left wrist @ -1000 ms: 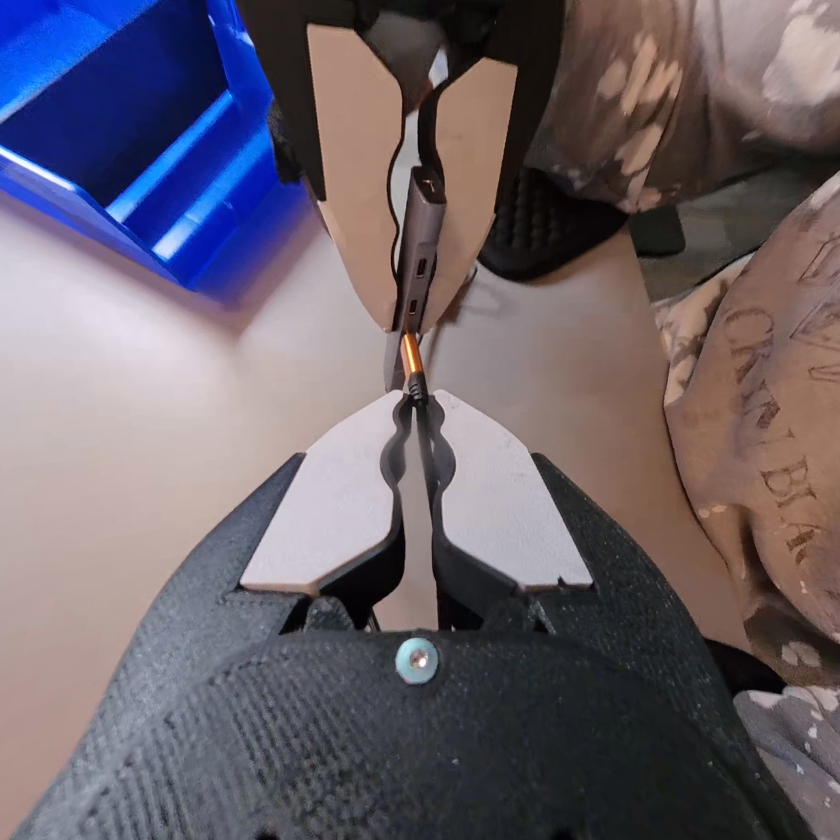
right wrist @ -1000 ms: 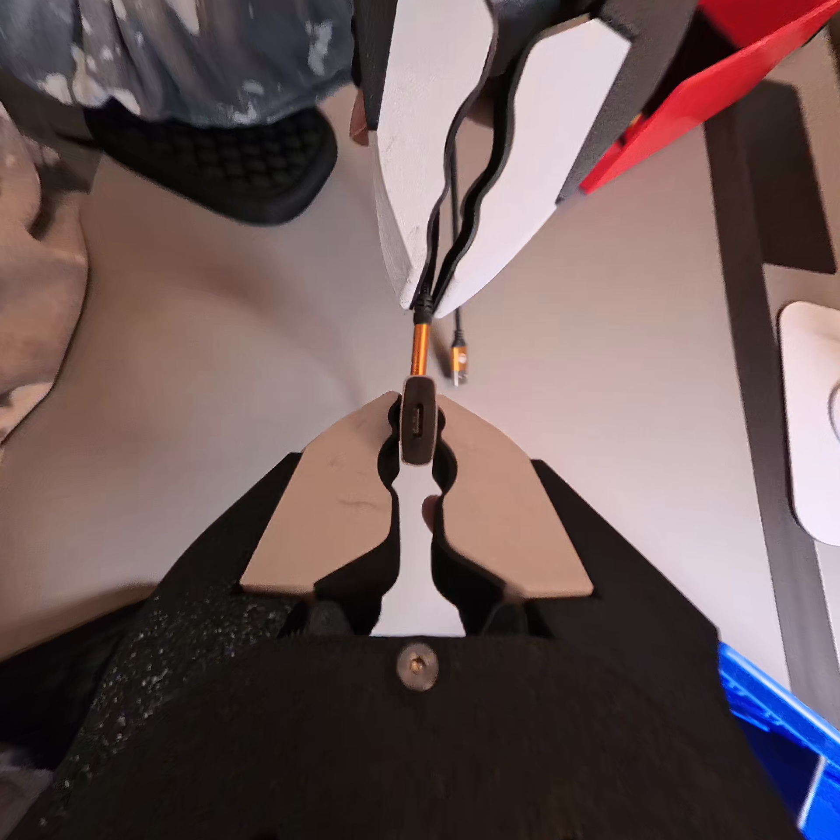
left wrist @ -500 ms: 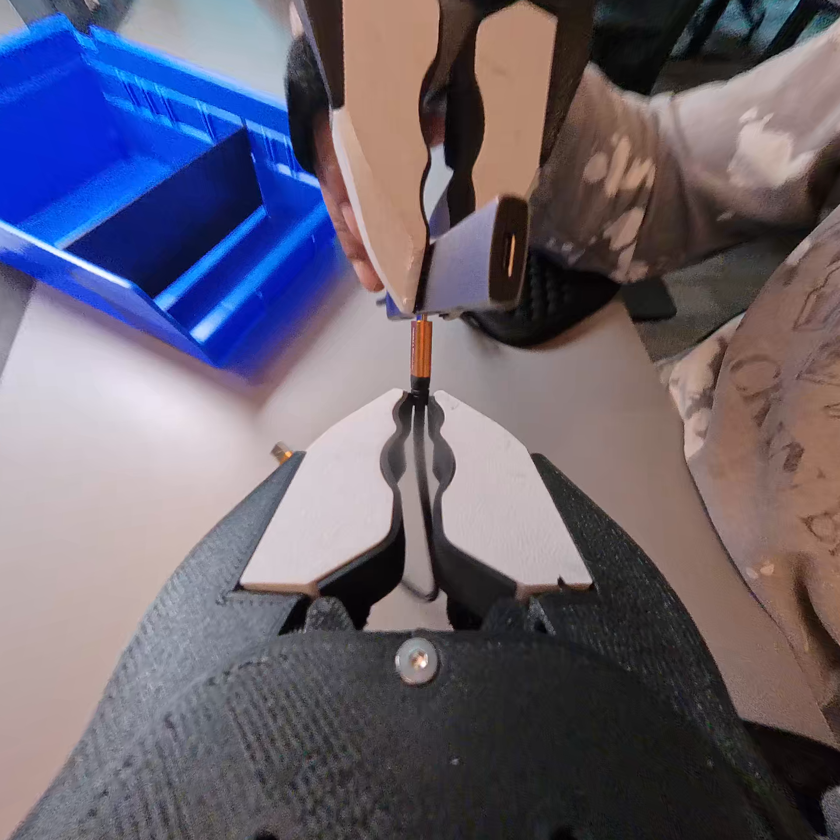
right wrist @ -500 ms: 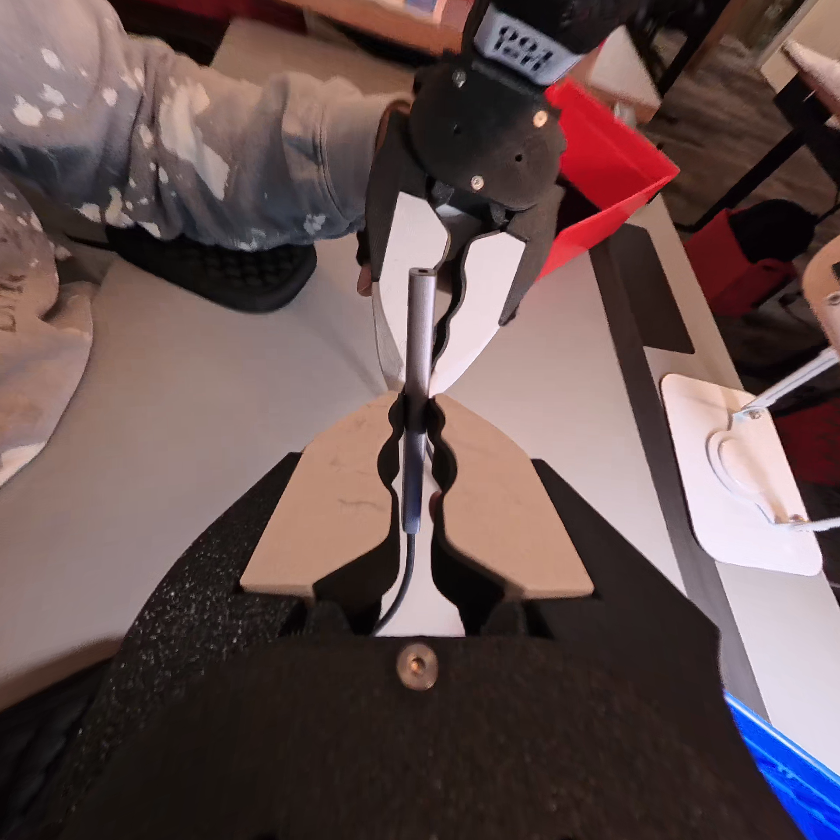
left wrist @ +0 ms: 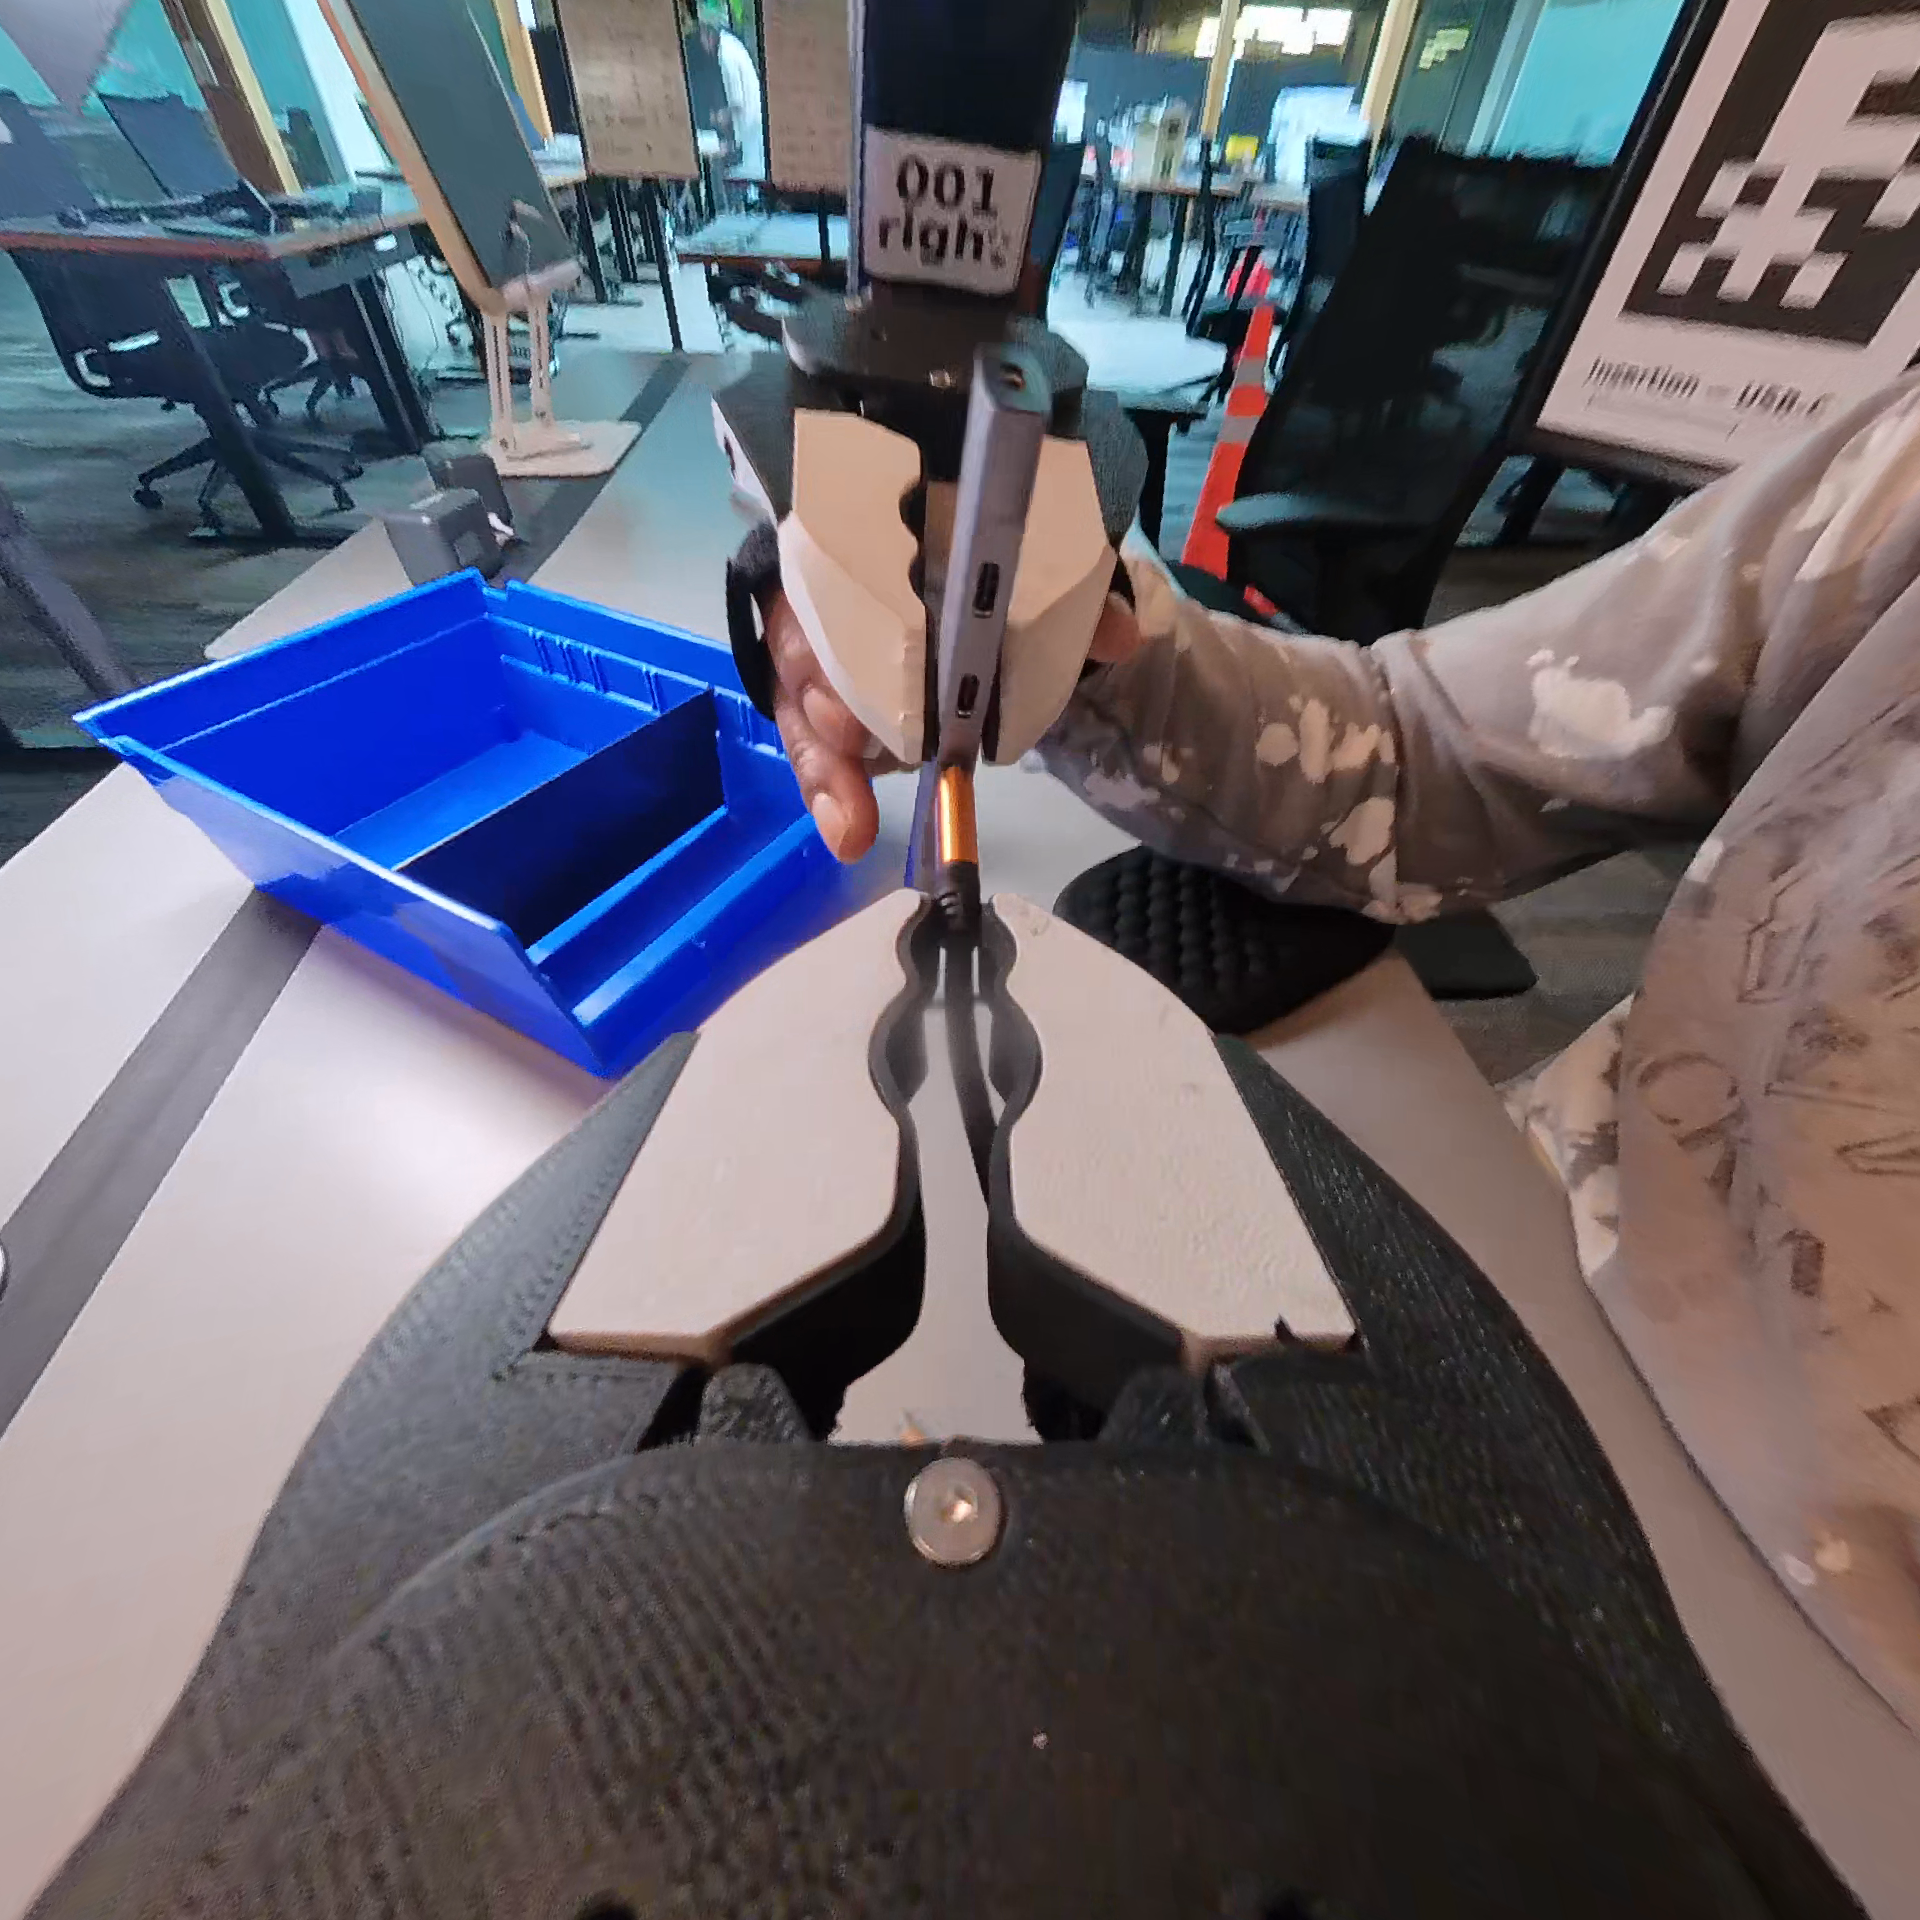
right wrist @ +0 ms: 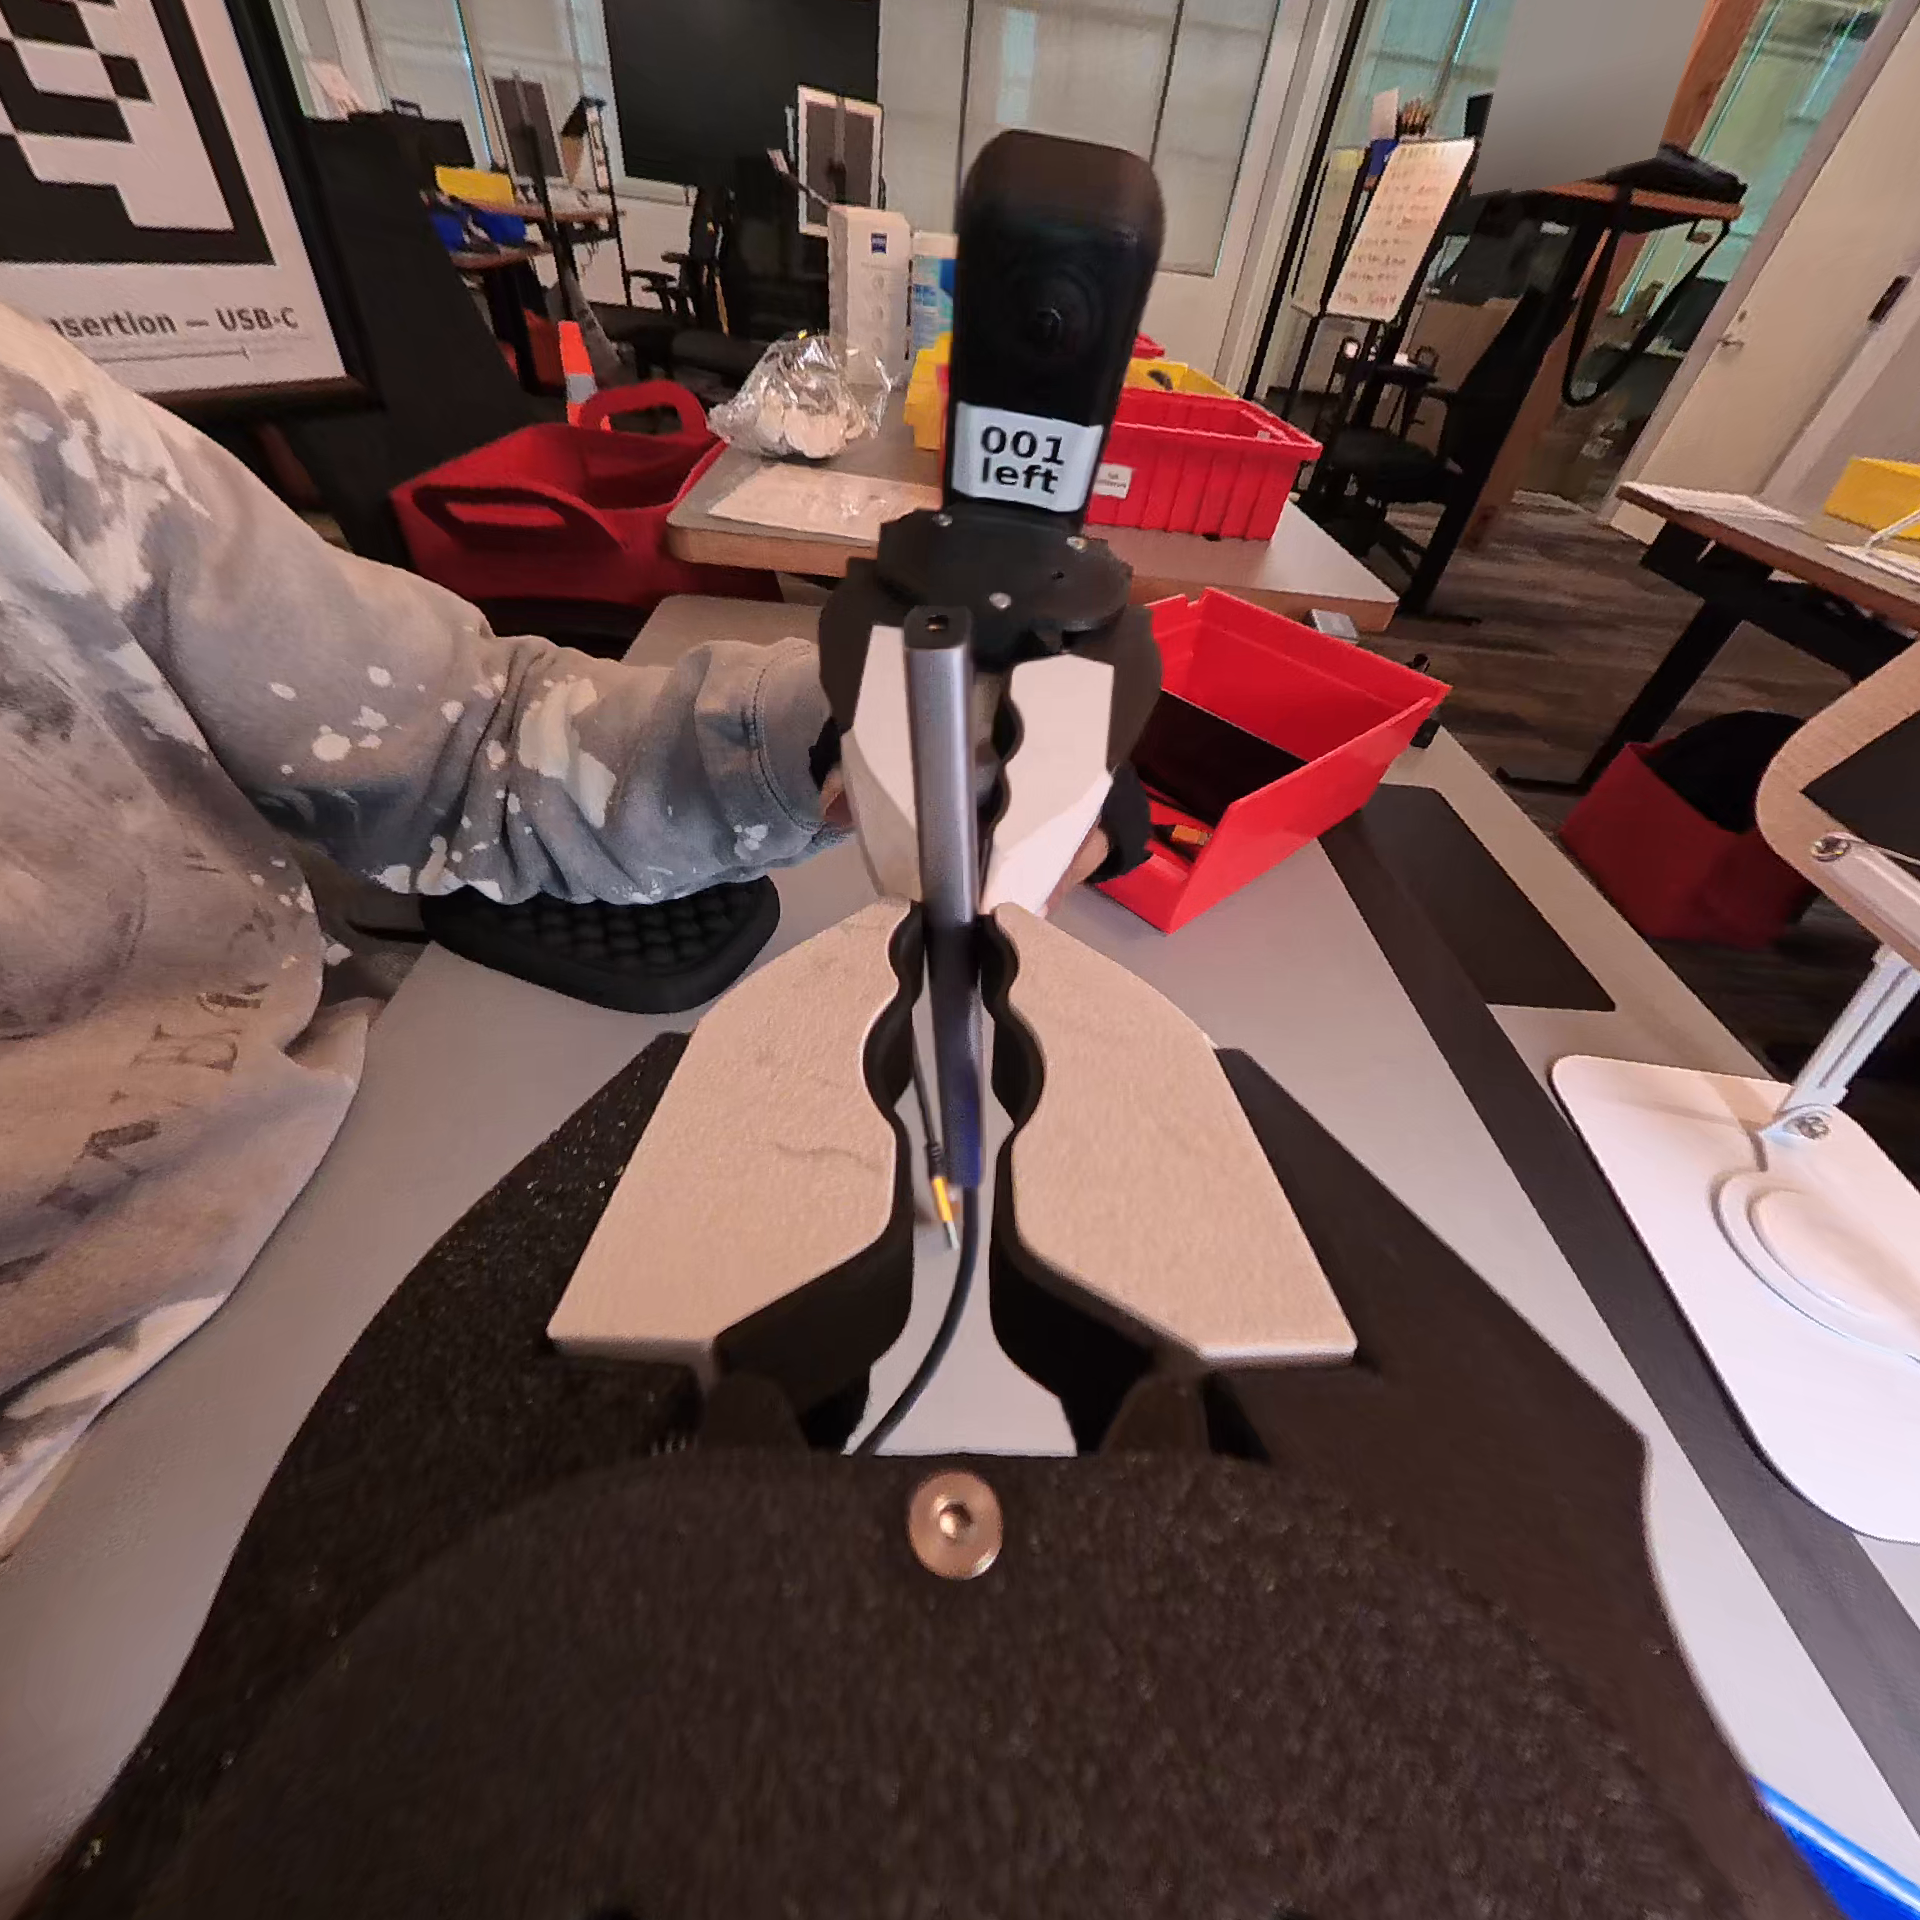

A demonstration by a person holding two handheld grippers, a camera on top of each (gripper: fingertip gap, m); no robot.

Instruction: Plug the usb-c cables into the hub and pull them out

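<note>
Just ahead of my left gripper (left wrist: 954, 914), which is pinching the cable (left wrist: 961, 1023) behind its orange plug (left wrist: 954, 826), my right gripper (right wrist: 951, 920) is clamping the hub (right wrist: 940, 769), and I am risking bending that plug if my hands twist apart.

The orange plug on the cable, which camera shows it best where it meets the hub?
The left wrist view: the orange plug sits unobstructed between the left gripper and the hub, at the hub's lower end. In the right wrist view, the hub stands edge-on and hides that junction.

Bright, even indoor light; soft shadows; wide-angle bending at edges; slight blur in the background.
</note>
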